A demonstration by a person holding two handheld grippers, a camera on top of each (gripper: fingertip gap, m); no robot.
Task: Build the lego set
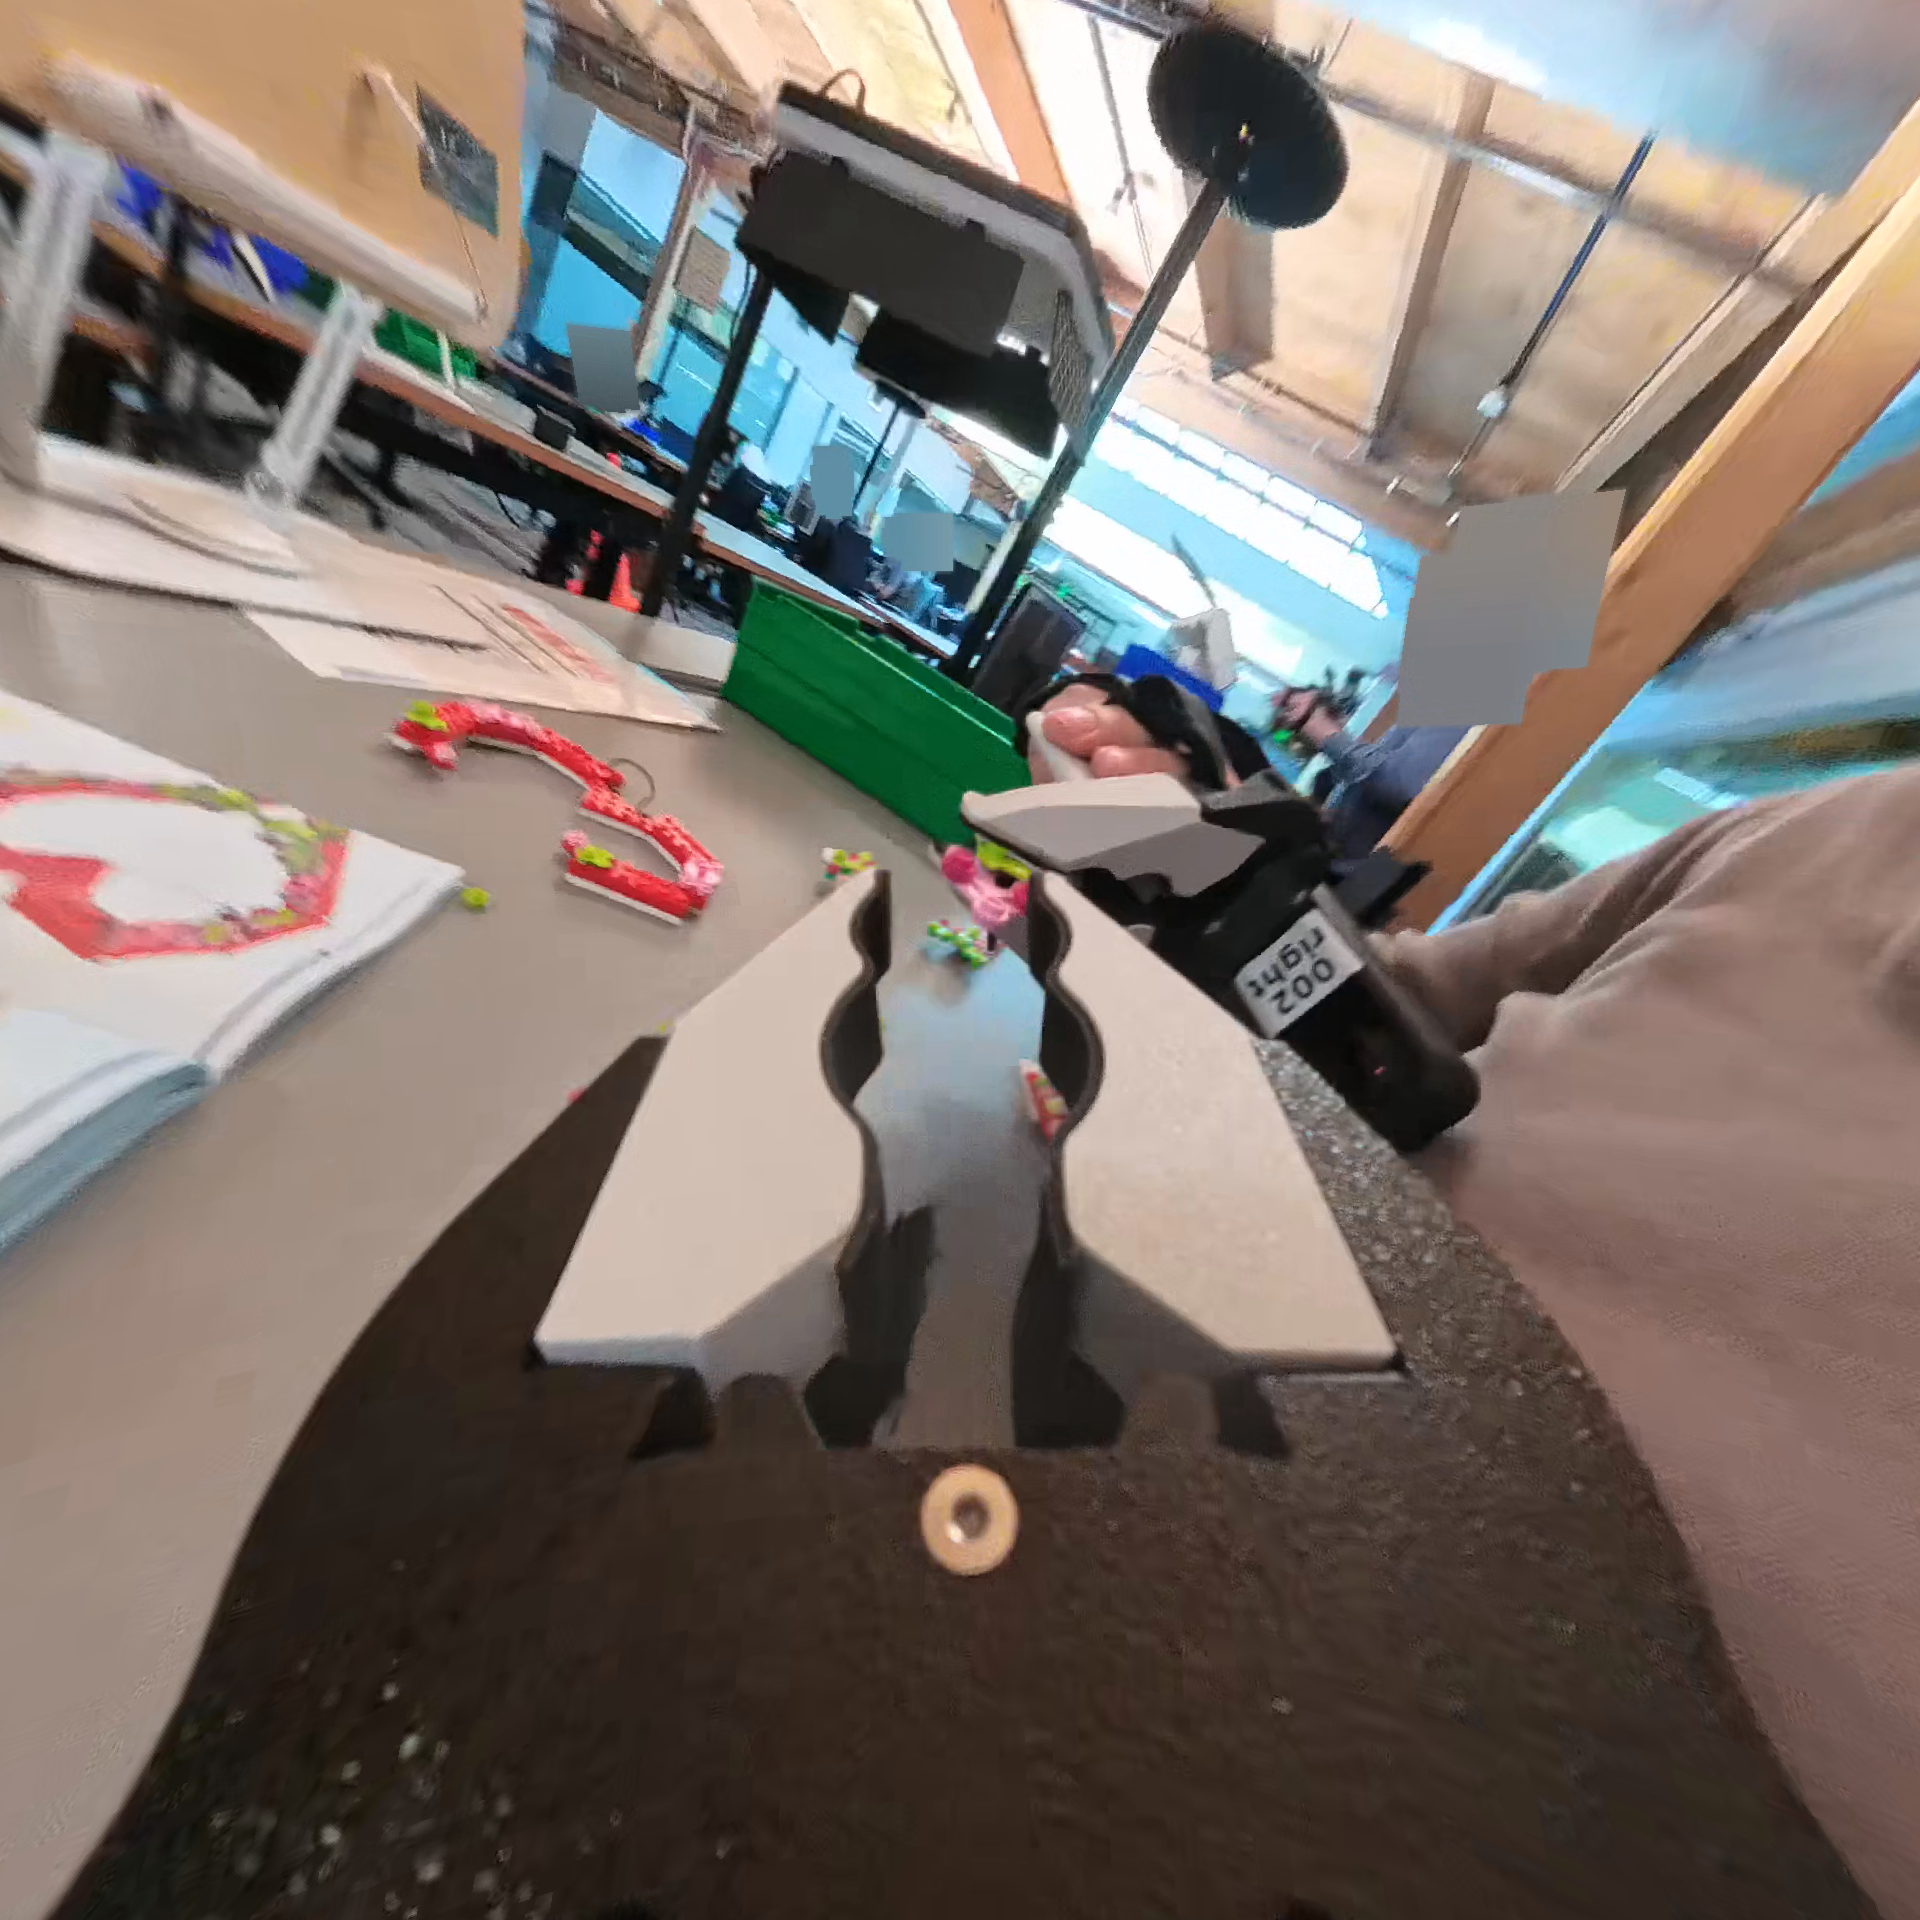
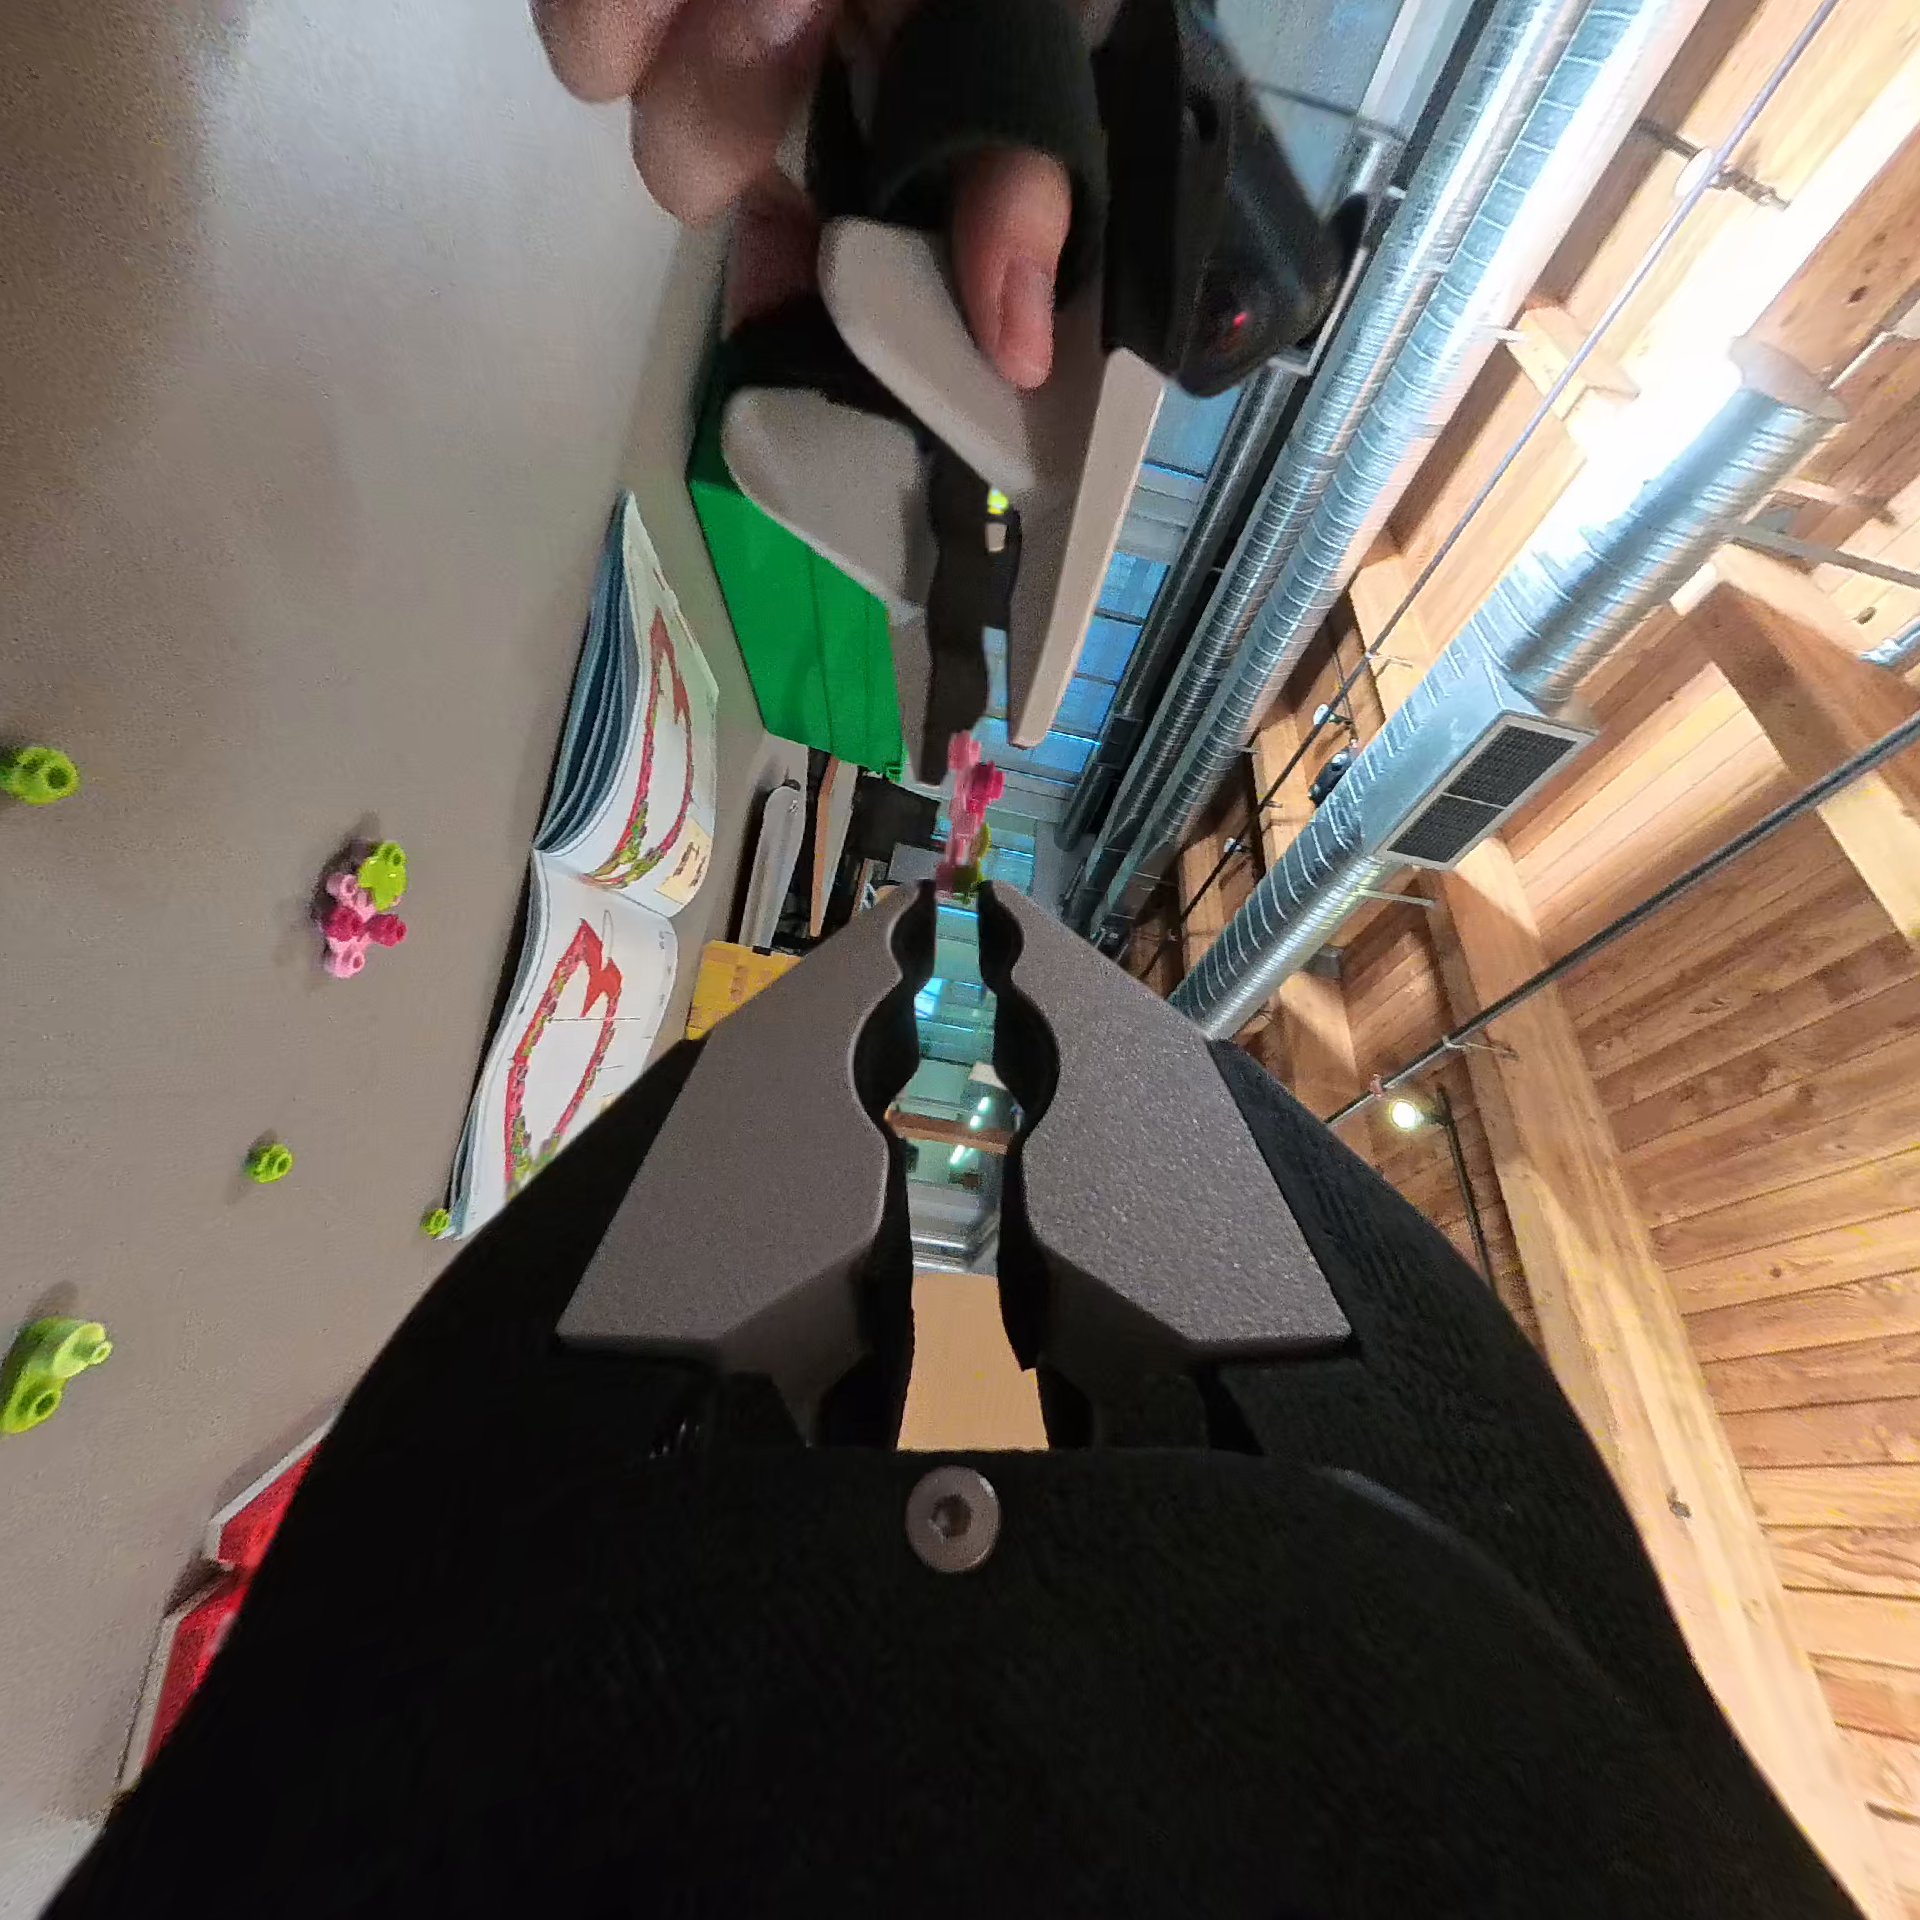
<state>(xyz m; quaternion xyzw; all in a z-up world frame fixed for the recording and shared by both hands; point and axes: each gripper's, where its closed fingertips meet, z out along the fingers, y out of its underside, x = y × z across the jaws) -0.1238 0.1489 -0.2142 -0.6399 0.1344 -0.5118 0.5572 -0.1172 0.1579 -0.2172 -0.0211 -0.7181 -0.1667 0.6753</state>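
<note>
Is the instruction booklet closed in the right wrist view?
No. The instruction booklet lies open on the table, with two printed pages of the red heart-shaped build showing.

Each handheld gripper has two grey, wavy-edged plastic fingers (image 1: 727, 1122) on a black textured body with a silver screw (image 1: 968, 1519). The right gripper (image 1: 1049, 852) bears a white label (image 1: 1301, 981). The person wears a taupe sleeve (image 1: 1704, 1195).

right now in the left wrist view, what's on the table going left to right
open booklet → red lego arc → green bin → pink piece → right gripper
</note>
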